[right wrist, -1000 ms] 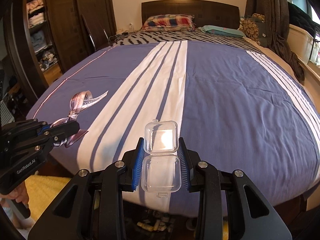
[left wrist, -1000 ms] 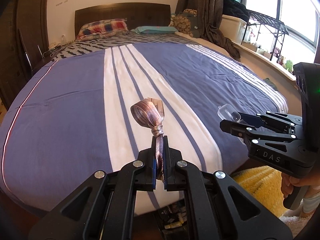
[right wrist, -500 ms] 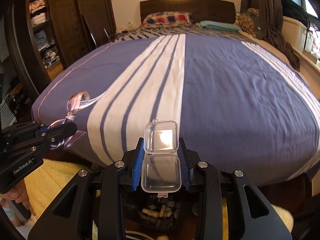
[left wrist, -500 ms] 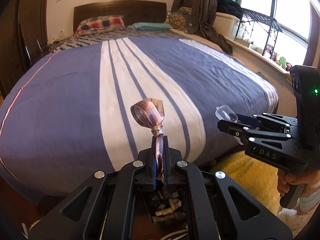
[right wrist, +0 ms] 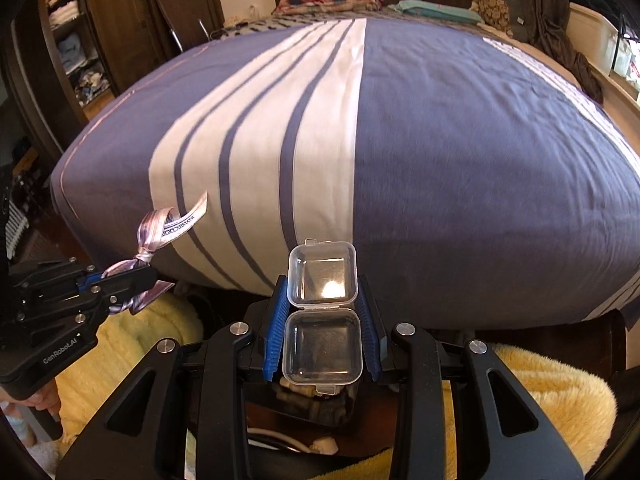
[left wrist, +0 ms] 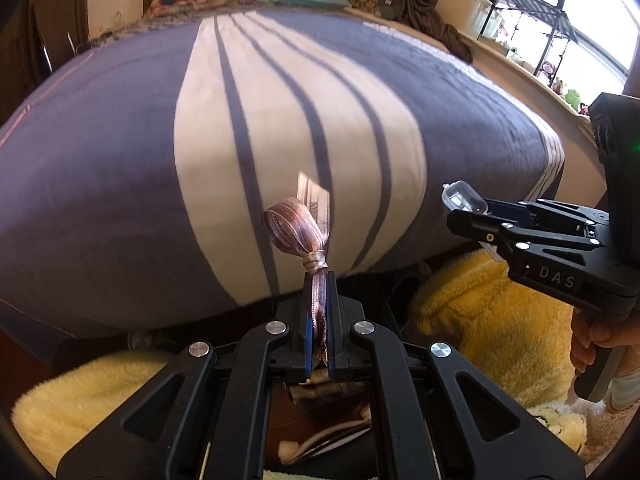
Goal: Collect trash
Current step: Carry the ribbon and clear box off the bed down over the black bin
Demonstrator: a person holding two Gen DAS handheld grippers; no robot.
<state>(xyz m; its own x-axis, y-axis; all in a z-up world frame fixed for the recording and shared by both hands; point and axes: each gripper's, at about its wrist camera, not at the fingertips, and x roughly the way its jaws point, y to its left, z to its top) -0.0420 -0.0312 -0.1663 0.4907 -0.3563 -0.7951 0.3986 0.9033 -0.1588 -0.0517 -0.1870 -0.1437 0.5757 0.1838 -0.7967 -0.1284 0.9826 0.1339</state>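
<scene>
A purple-and-white striped bed (left wrist: 120, 152) fills both views. Left gripper (left wrist: 316, 312) pinches a shiny knotted ribbon (left wrist: 296, 228); right gripper (right wrist: 324, 320) clamps a clear hinged plastic box (right wrist: 322, 320), lid open. Items in the dark bin (right wrist: 304, 400) below are unclear

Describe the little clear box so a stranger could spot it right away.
Start at the big blue bed with white stripes. At its near edge, the right gripper clamps a small clear plastic box. Unlike the knotted ribbon in the left gripper, it is rigid, transparent, with its hinged lid open.
</scene>
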